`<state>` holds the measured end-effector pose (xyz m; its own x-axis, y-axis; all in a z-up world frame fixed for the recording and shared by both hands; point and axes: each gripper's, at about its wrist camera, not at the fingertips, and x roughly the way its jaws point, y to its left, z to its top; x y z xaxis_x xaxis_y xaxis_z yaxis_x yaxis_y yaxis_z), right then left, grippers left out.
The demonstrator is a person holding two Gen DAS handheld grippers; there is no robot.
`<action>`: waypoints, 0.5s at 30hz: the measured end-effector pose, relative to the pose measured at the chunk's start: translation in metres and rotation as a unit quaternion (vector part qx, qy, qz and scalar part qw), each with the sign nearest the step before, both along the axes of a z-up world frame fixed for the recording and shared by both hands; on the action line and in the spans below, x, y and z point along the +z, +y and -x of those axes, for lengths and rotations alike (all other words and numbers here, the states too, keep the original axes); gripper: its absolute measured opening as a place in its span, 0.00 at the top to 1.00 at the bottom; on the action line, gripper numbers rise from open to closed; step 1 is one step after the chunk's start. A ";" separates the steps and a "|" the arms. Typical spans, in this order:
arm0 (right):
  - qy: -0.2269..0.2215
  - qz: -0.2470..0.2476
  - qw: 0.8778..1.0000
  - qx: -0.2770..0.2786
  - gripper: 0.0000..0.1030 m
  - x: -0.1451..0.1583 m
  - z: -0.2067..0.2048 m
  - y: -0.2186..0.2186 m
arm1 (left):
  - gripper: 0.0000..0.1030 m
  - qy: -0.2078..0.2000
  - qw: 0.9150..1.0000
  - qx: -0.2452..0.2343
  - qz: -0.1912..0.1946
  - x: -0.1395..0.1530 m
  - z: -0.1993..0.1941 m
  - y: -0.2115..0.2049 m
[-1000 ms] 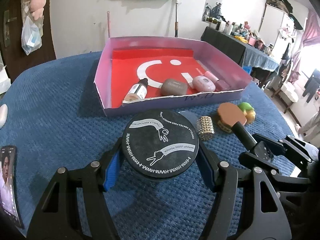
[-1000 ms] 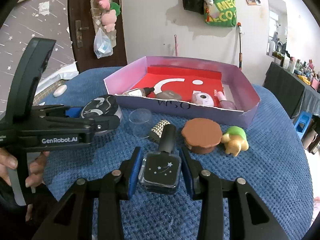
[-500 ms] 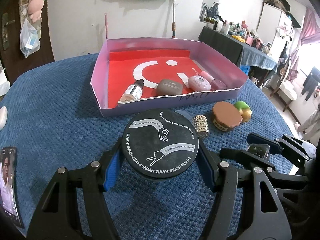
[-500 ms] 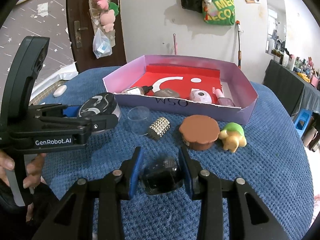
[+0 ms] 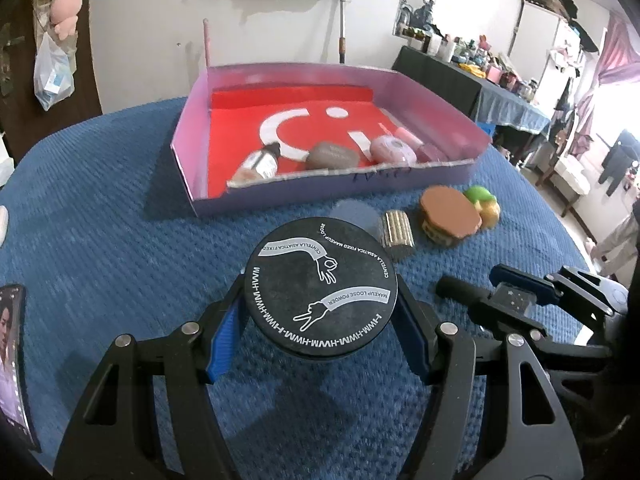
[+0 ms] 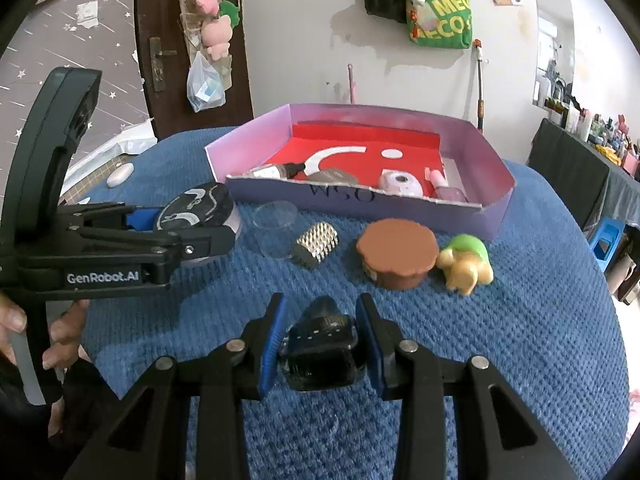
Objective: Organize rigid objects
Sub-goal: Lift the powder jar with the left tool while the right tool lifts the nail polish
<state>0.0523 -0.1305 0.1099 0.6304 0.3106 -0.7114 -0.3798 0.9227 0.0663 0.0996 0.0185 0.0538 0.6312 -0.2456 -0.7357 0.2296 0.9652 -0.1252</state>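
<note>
My left gripper [image 5: 320, 312] is shut on a round black loose-powder jar [image 5: 320, 288] and holds it above the blue cloth in front of the pink box [image 5: 436, 184]. The jar also shows in the right wrist view [image 6: 200, 210]. My right gripper [image 6: 322, 340] is shut on a dark nail polish bottle [image 6: 322, 344], tipped so its cap points away from me. That bottle shows at the right of the left wrist view [image 5: 512, 298]. The box [image 6: 360, 200] holds a foundation bottle [image 6: 276, 170], a brown case [image 6: 334, 176], a pink round case [image 6: 400, 182] and a pink bottle [image 6: 444, 188].
On the cloth before the box lie a clear cup [image 6: 276, 224], a studded silver cylinder [image 6: 318, 242], a brown lidded pot [image 6: 396, 252] and a green-yellow turtle toy [image 6: 466, 262]. A phone [image 5: 12, 352] lies at the left edge. A white mouse [image 6: 120, 174] sits far left.
The nail polish bottle has tipped in my right gripper from upright to pointing forward. My left gripper with the jar has risen slightly and shifted toward the box.
</note>
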 end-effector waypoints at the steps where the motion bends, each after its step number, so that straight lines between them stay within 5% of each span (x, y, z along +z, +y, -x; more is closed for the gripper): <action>1: 0.004 -0.001 1.000 -0.001 0.63 -0.003 0.001 -0.001 | 0.36 0.004 1.000 -0.002 0.000 -0.003 0.002 0.000; 15: 0.012 -0.015 1.000 -0.007 0.63 -0.020 0.007 -0.013 | 0.36 0.023 0.999 -0.026 -0.013 -0.023 0.023 -0.007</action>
